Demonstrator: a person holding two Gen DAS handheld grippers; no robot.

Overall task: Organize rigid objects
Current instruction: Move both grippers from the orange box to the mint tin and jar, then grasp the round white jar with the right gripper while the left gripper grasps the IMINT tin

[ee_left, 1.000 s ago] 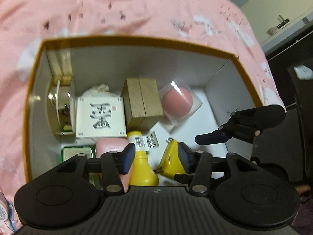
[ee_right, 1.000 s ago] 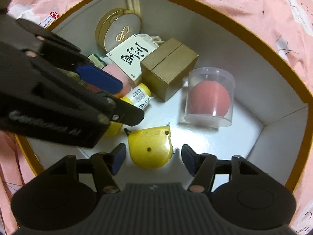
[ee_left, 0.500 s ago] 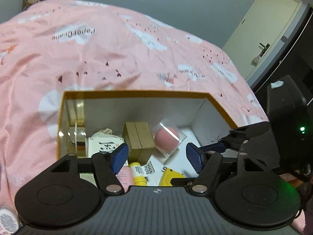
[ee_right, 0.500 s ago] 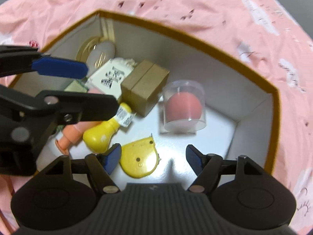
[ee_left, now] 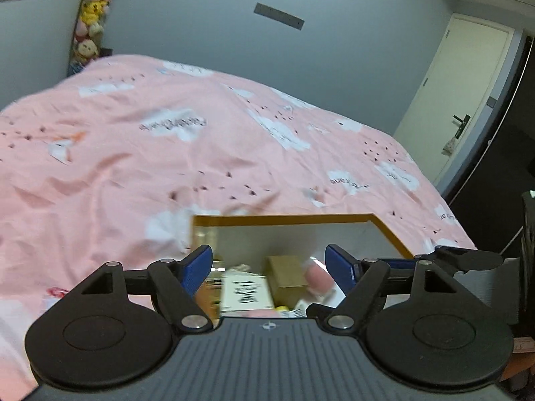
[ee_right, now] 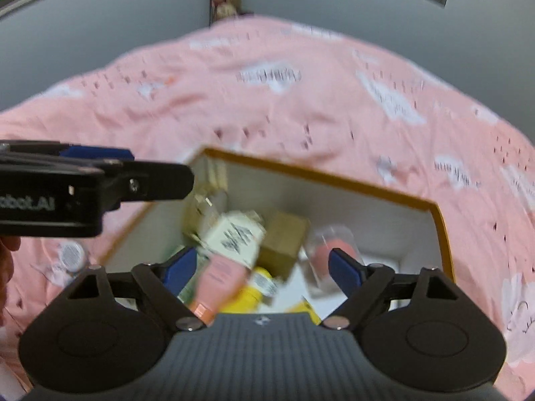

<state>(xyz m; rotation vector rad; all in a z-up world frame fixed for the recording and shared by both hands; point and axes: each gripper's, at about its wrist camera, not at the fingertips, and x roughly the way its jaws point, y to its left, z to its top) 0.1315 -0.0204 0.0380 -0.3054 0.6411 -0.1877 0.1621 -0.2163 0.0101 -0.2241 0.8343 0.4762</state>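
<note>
A white box with a gold rim sits on the pink bedspread, also in the left wrist view. In it lie a white carton with black characters, a brown box, a clear tub with a pink ball, a pink tube and a yellow bottle. My right gripper is open and empty, held above the box's near side. My left gripper is open and empty, also raised above the box; it shows at the left of the right wrist view.
The pink bedspread surrounds the box. A small round white jar lies on the bed left of the box. A door and dark furniture stand at the right. Plush toys hang at the far wall.
Both grippers have pulled up and back out of the box, so the view now tilts toward the room. Both stay open and empty. The yellow tape measure stays in the box.
</note>
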